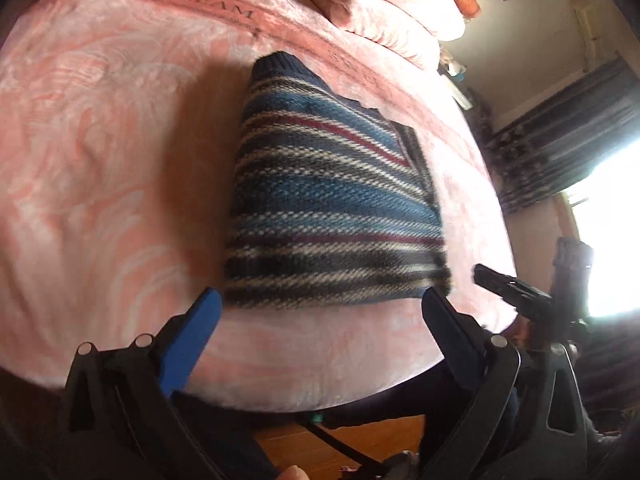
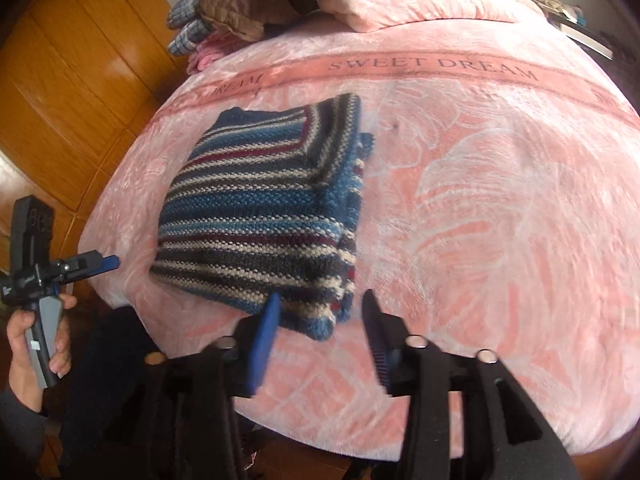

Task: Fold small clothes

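Sweater: I see the striped knit sweater (image 2: 264, 208) already folded into a thick rectangle, lying flat on the pink blanket (image 2: 480, 200); in the right wrist view it fills the centre-left of the frame.

Long axis: it runs from the lower centre of the frame up toward the band of lettering on the blanket, roughly along the line of my right fingers.

Right gripper (image 2: 320, 320): its jaws stand moderately apart and hold nothing. The left blue finger sits in front of the sweater's near edge, the right one just past its near right corner; whether either touches the knit I cannot tell.

Left gripper (image 1: 320, 312): jaws spread wide, nothing between them. In the left wrist view the sweater's near hem lies just above the fingertips, spanning almost the whole gap between them. In the right wrist view this tool sits at the lower left of the frame, off the blanket's edge, gripped in a hand (image 2: 36, 332).

Nearer hand: I judge the right gripper closer, at the near right corner.

Stage: the fold looks essentially complete to me; layered edges show on the right side.

Background: other clothes (image 2: 224, 12) are heaped at the upper left of the right wrist view, well apart from the sweater.
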Demonstrator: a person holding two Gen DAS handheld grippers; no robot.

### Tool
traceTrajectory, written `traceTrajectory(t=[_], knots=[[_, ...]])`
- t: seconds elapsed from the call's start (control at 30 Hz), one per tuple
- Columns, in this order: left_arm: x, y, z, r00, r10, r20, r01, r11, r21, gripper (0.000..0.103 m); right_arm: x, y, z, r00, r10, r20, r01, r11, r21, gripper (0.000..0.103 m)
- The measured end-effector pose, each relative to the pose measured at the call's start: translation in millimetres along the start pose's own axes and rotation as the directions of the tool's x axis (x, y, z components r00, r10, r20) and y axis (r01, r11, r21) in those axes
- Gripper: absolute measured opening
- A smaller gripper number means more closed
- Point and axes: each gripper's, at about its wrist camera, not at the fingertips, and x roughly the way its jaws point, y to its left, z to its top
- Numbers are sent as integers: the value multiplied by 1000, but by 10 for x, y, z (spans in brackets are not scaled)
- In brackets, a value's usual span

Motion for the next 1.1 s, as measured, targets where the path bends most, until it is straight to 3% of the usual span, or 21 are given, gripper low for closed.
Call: traceTrajectory(t=[0.03, 0.13, 0.2, 0.27, 0.33, 0.6, 0.77, 0.97, 1.1], knots=[[-80, -27, -64, 998, 66, 8, -67, 998, 15, 100, -59, -21, -70, 1000, -30, 7, 29, 999, 26, 82], [-326, -121, -311, 979, 196, 61, -198, 979, 39, 100, -231, 0, -291, 993, -119, 7, 119, 991, 60, 98], [-504, -257, -465, 956, 271, 114, -280, 958, 67, 100, -353, 68, -413, 982, -191, 12, 190, 980, 55, 99], [-707, -435, -613, 917, 344, 201, -364, 929, 69, 100, -476, 138, -506, 967, -253, 26, 252, 966, 53, 99], [-872, -572, -747, 913, 336, 234, -362, 929, 80, 100, -621, 227, -599, 956, -290, 53, 287, 956, 58, 99], [-1493, -1100, -1023, 921, 295, 254, -333, 935, 123, 100, -1315, 777, -745, 945, -267, 188, 278, 960, -33, 99], [-1855, -1460, -1153, 869, 374, 325, -444, 878, 176, 100, -1780, 1168, -750, 929, -226, 291, 263, 960, -94, 99], [-2156, -1668, -1234, 871, 361, 332, -428, 891, 154, 100, -2115, 1540, -761, 927, -171, 335, 240, 954, -177, 99], [-2302, -1745, -1284, 853, 376, 361, -449, 882, 142, 100, -2131, 1681, -830, 916, -208, 342, 288, 935, -204, 99]])
